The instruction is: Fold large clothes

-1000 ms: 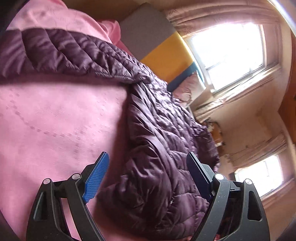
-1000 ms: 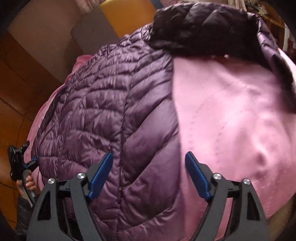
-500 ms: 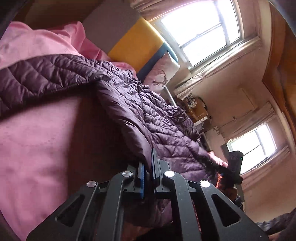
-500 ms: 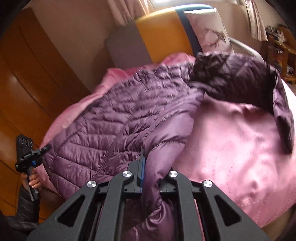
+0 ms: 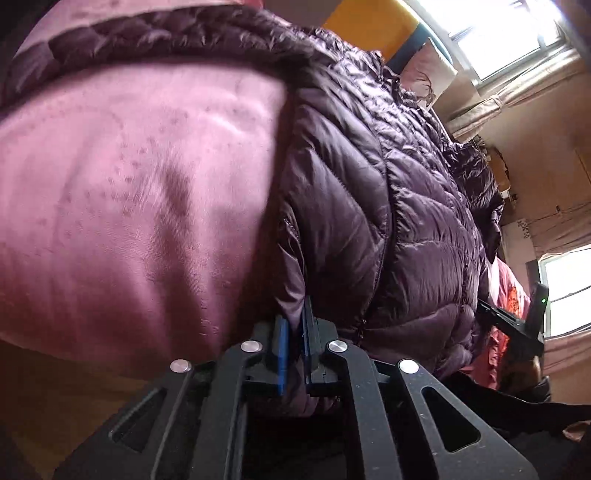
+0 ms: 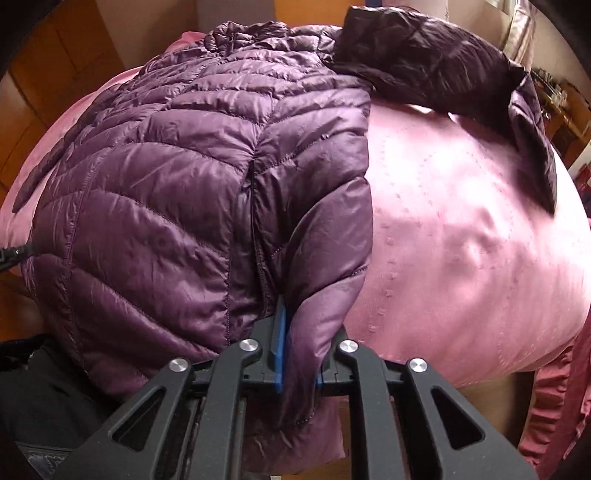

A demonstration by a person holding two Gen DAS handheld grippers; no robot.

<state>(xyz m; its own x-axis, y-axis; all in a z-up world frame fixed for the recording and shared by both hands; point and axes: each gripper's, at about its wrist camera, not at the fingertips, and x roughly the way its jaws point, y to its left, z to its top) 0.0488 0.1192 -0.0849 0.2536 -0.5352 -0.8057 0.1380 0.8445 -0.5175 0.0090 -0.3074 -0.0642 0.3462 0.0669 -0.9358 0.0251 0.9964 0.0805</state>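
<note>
Two grippers, one in each of our hands, hold a single purple quilted jacket point(image 6: 177, 192) that lies on a pink bedspread point(image 6: 461, 229). Our left gripper point(image 5: 293, 350) reaches forward low over the bed's near edge, its blue-padded fingers point(image 5: 282, 354) pinched together on a fold of the jacket's hem. Our right gripper point(image 6: 299, 354) comes in level at the same edge, its fingers clamped on the cuff end of one sleeve point(image 6: 325, 266), which lies along the jacket's side. The other sleeve point(image 6: 443, 70) sprawls across the bedspread at the far end. From the left wrist camera we count two bright windows point(image 5: 517, 33) and one pale cushion point(image 5: 428, 74) beside a yellow headboard panel point(image 5: 369, 26). The right gripper shows there as a black shape at the jacket's far side.
</note>
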